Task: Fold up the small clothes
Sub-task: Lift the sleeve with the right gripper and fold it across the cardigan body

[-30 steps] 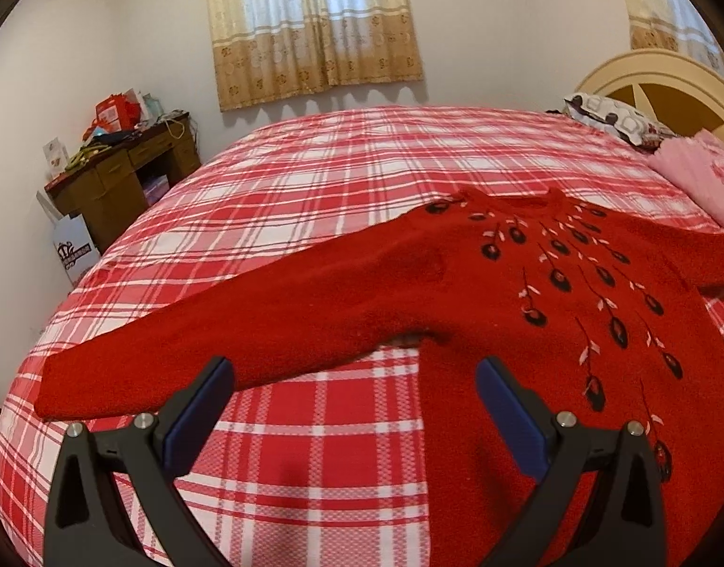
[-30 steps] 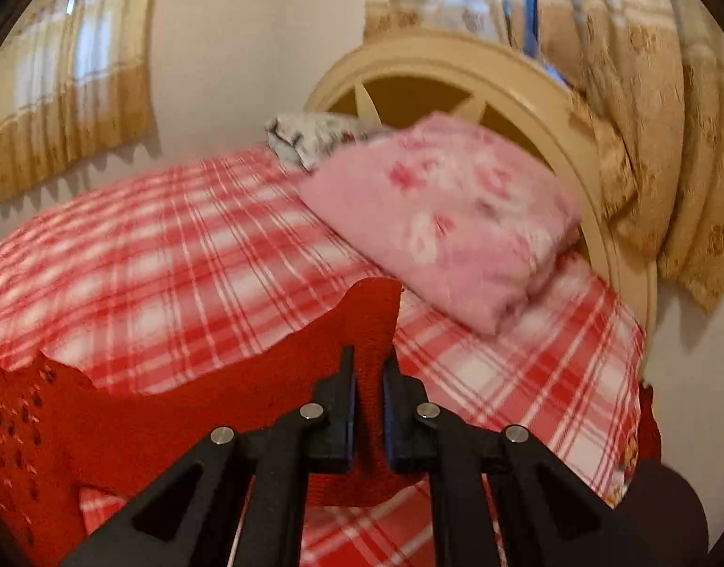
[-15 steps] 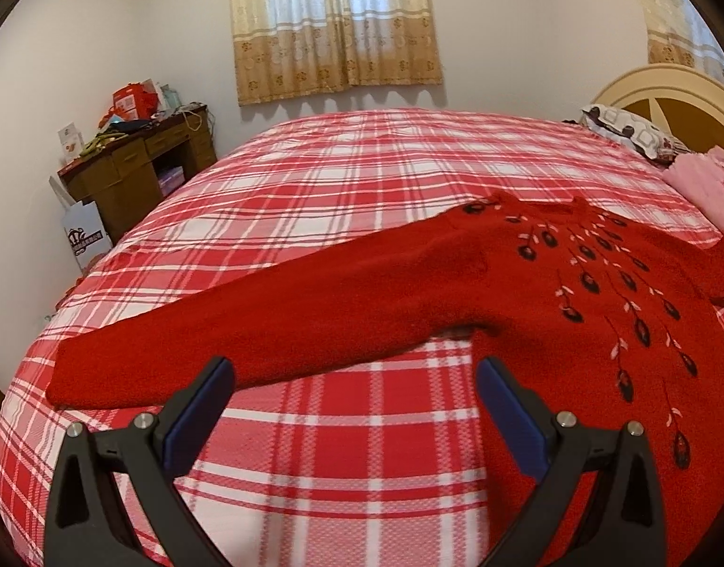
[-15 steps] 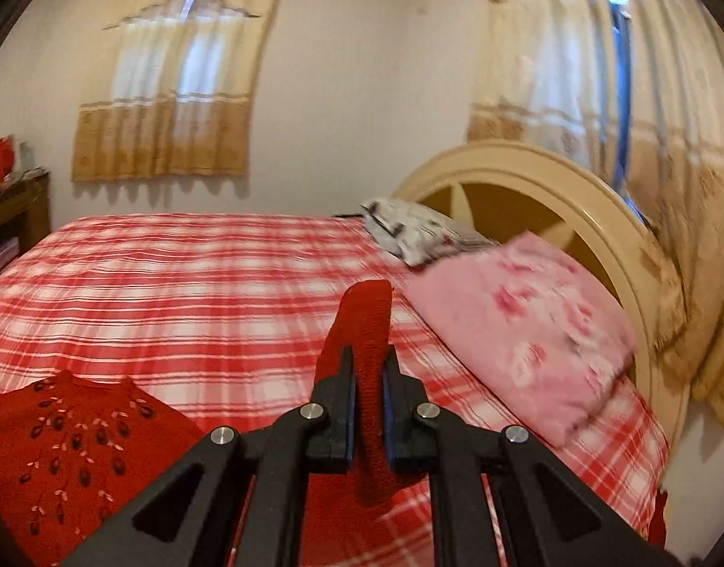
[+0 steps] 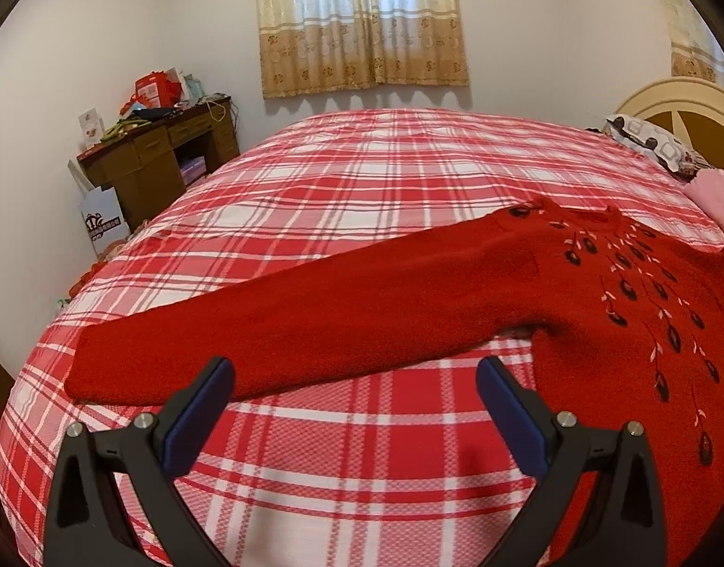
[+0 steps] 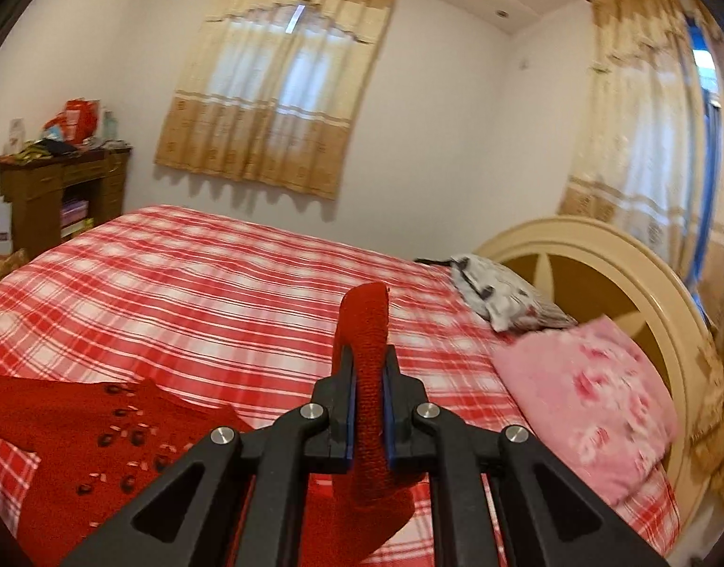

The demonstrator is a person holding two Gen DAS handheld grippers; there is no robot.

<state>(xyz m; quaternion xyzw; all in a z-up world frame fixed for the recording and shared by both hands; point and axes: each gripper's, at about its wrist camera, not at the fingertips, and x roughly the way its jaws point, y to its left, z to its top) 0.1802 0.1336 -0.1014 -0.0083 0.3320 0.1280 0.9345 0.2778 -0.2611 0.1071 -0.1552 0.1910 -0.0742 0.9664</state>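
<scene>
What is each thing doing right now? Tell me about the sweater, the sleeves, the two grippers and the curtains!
Red sweater: spread flat on the checked bed, front up.
Left sleeve: stretched out flat, nothing holding it.
Right sleeve: lifted off the bed, pinched in a gripper.
Left gripper: open, empty, near the left sleeve.
Right gripper: shut on the right sleeve.
Curtains: drawn closed.
</scene>
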